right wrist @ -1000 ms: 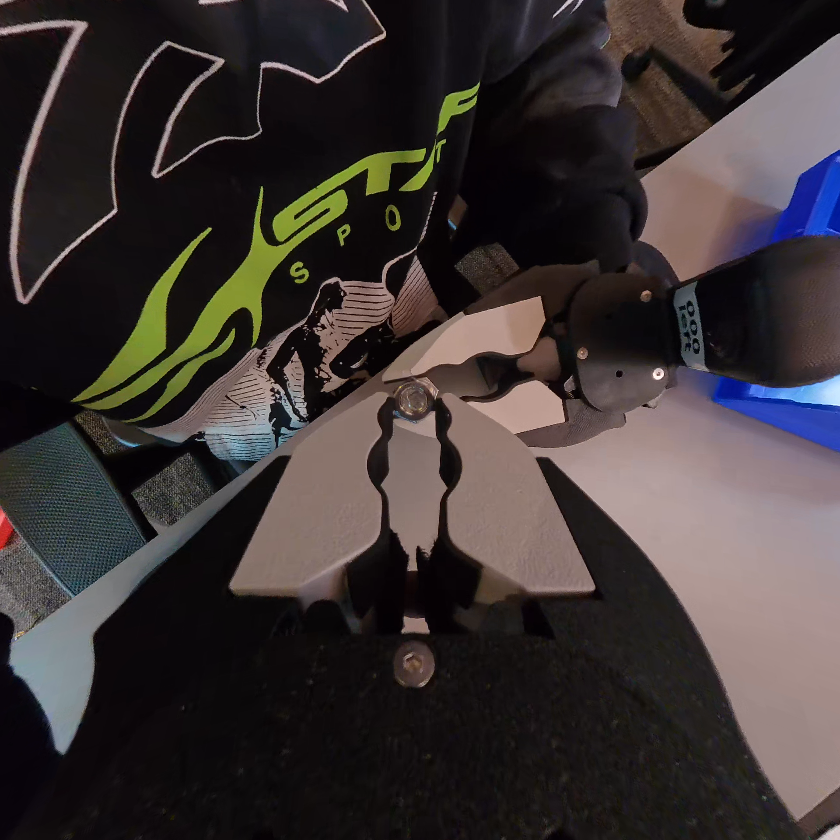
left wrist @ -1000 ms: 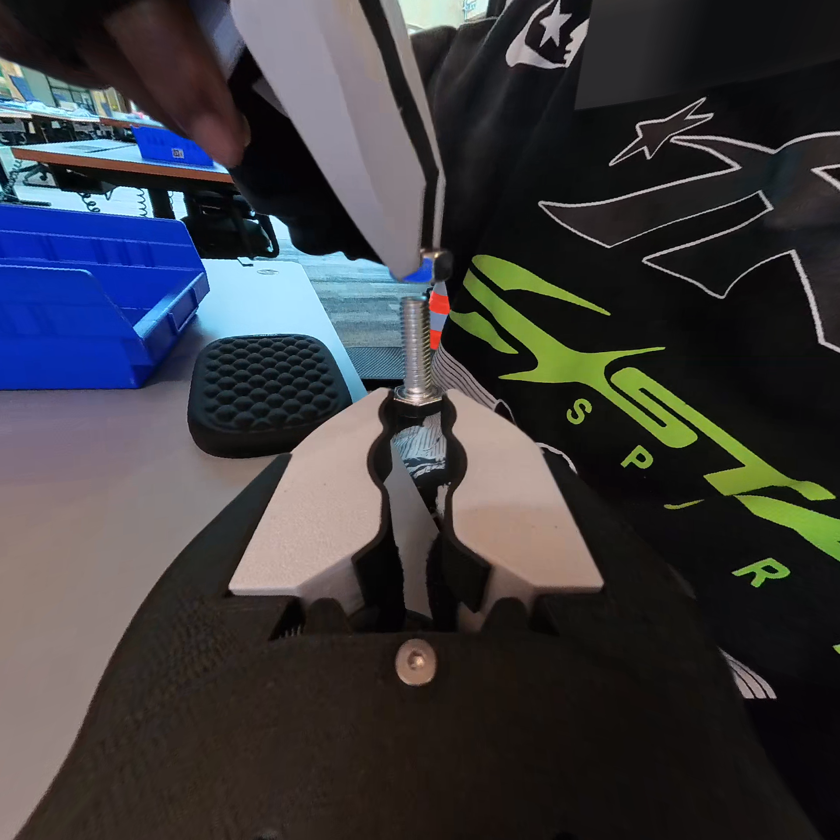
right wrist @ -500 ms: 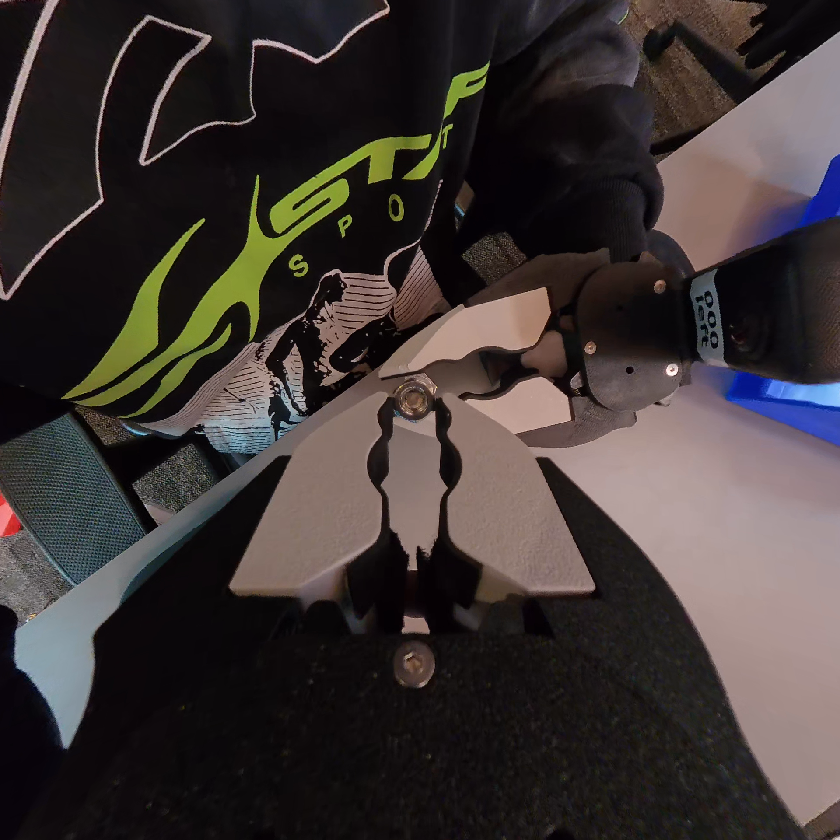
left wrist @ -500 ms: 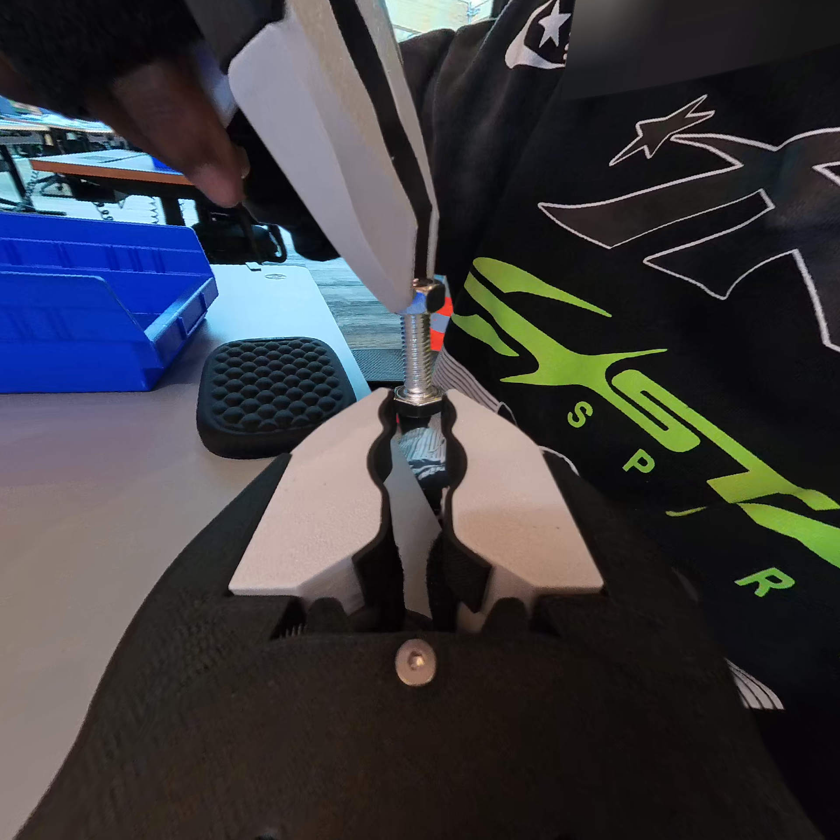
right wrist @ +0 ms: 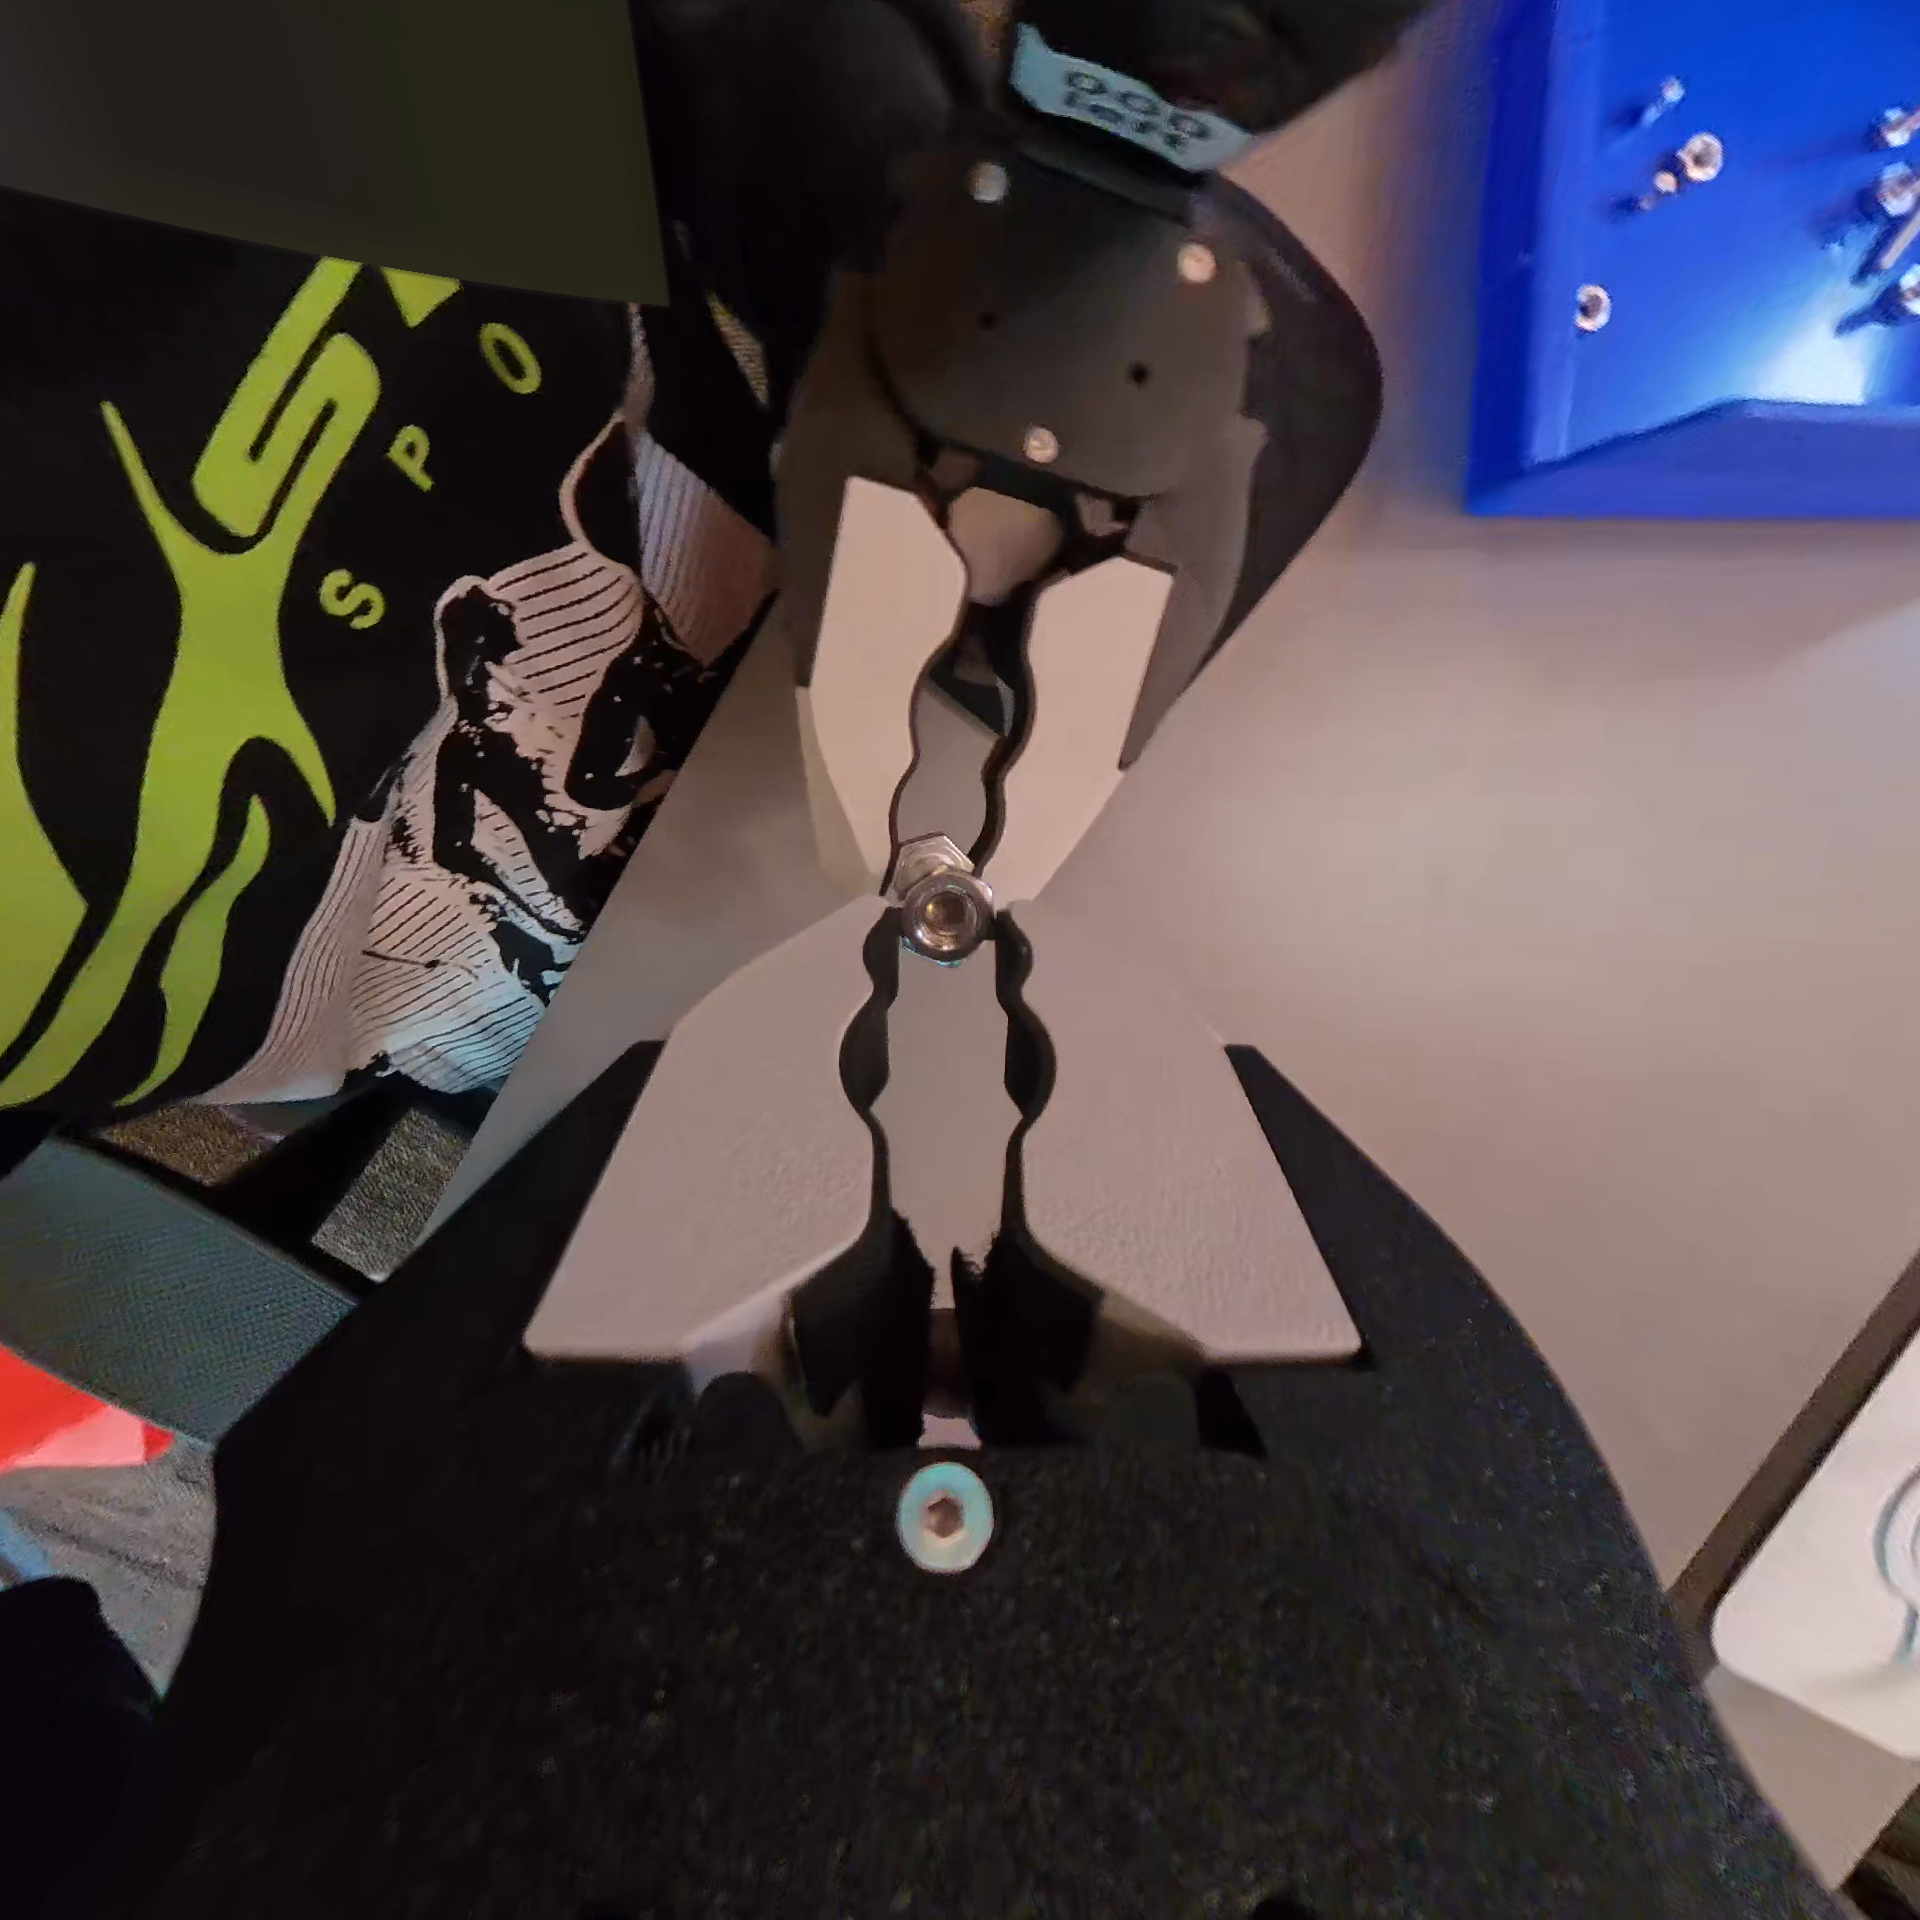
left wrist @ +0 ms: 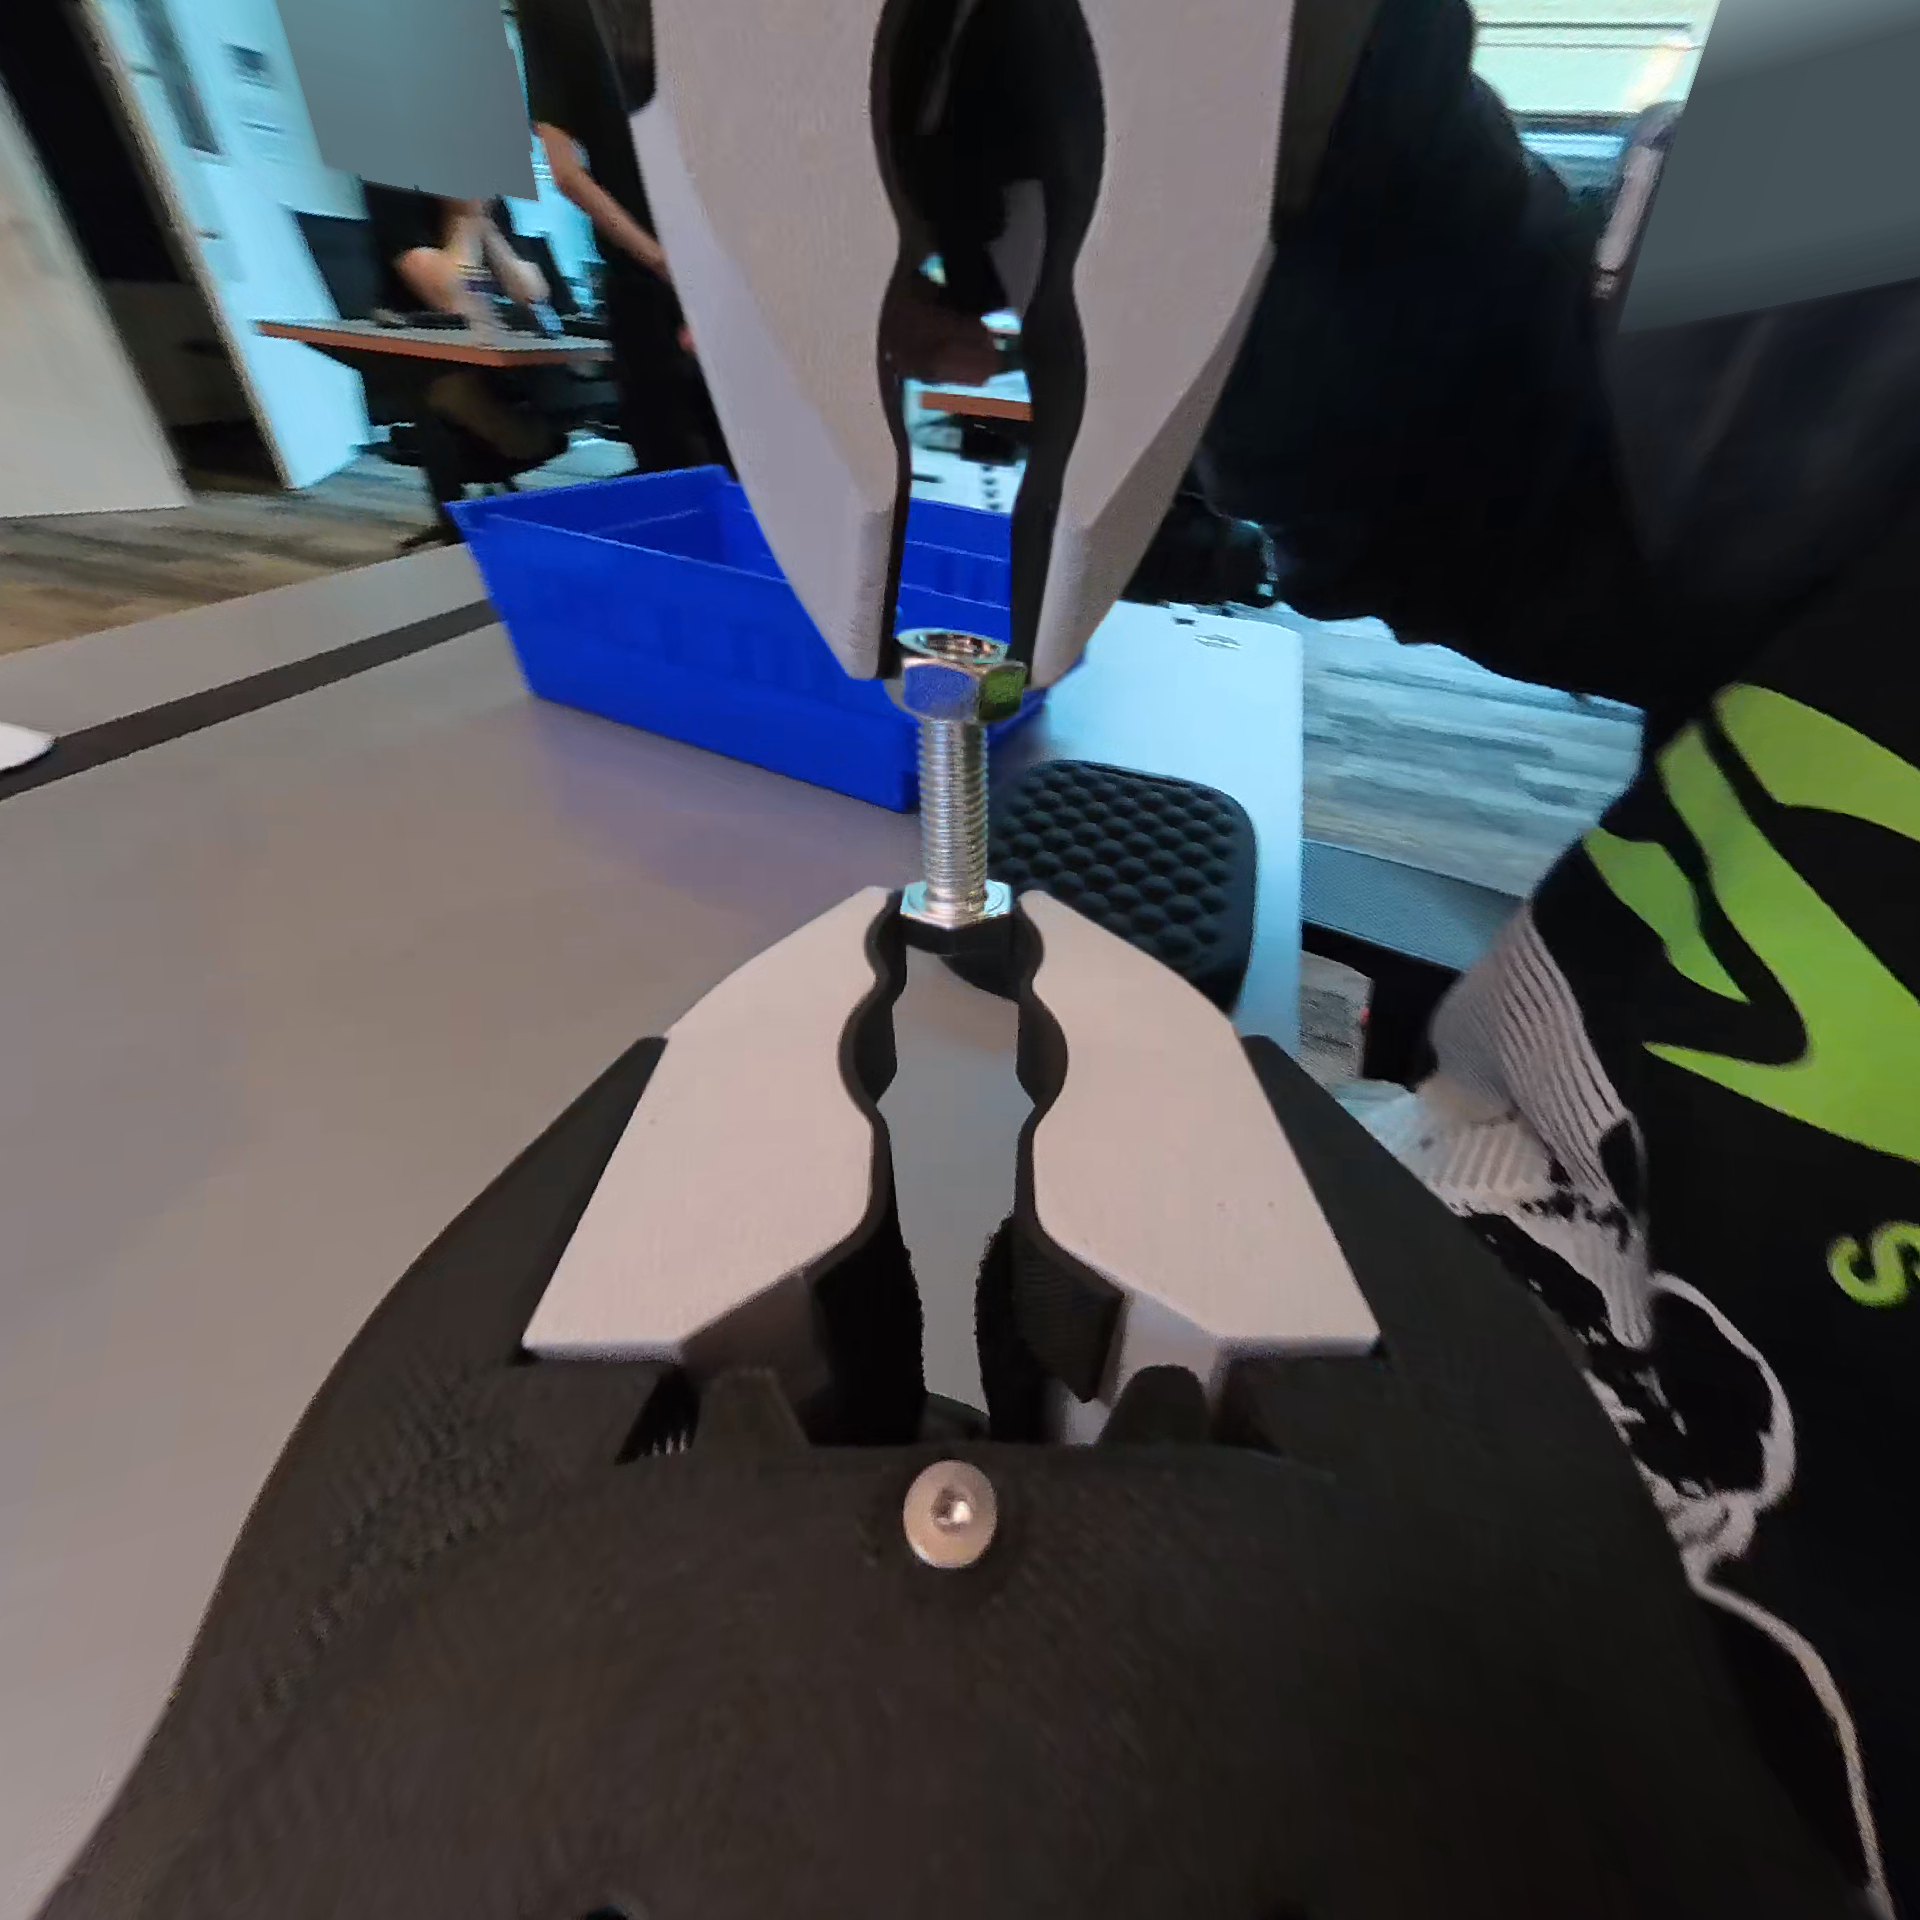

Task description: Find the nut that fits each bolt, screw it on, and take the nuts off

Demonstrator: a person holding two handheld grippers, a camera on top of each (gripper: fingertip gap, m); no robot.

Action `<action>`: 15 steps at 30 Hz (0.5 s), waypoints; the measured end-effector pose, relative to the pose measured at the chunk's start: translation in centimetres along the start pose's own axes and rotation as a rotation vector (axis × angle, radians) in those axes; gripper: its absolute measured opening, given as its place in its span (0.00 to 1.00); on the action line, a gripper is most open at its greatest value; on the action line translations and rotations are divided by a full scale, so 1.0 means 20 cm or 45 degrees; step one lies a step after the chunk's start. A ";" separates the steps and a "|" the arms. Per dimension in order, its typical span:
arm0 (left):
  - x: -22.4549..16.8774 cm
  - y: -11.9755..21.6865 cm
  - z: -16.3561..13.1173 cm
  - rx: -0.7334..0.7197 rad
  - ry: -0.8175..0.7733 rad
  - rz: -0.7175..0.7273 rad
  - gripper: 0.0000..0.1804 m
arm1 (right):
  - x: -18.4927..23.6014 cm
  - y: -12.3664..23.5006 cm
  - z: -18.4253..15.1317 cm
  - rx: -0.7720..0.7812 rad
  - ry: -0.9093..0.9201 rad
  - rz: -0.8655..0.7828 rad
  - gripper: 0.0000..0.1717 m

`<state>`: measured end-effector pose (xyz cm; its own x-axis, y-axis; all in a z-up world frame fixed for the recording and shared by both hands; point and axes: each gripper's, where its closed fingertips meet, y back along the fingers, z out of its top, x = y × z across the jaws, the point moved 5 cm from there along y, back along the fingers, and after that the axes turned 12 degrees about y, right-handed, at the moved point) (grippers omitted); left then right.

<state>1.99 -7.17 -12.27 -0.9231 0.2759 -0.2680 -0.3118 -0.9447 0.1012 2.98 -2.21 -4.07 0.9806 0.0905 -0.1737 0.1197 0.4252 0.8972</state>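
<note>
A silver bolt point(left wrist: 954, 800) is held upright above the desk point(left wrist: 312, 935) — its head clamped by the right gripper point(left wrist: 956, 665). The nut point(left wrist: 954, 906) at its lower end is gripped by the left gripper point(left wrist: 954, 920), both sets of fingers clenched.

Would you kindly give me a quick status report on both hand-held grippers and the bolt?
Left hand-held gripper clamps the nut. Right hand-held gripper clamps the bolt head. Bolt upright between them, above the table. Nothing in the way.

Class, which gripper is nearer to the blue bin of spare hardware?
Right. The right gripper, holding the bolt head, is beside the blue bin; the left gripper, gripping the nut, is farther back.
</note>
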 end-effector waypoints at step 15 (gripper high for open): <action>0.01 -0.01 0.02 -0.133 0.004 0.147 0.10 | -0.03 0.02 -0.01 -0.082 -0.110 -0.073 0.10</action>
<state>1.76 -6.83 -11.88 -0.9507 0.1640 -0.2632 -0.1784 -0.9834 0.0317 2.35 -1.89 -3.63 0.9826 -0.0124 -0.1855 0.1682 0.4846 0.8584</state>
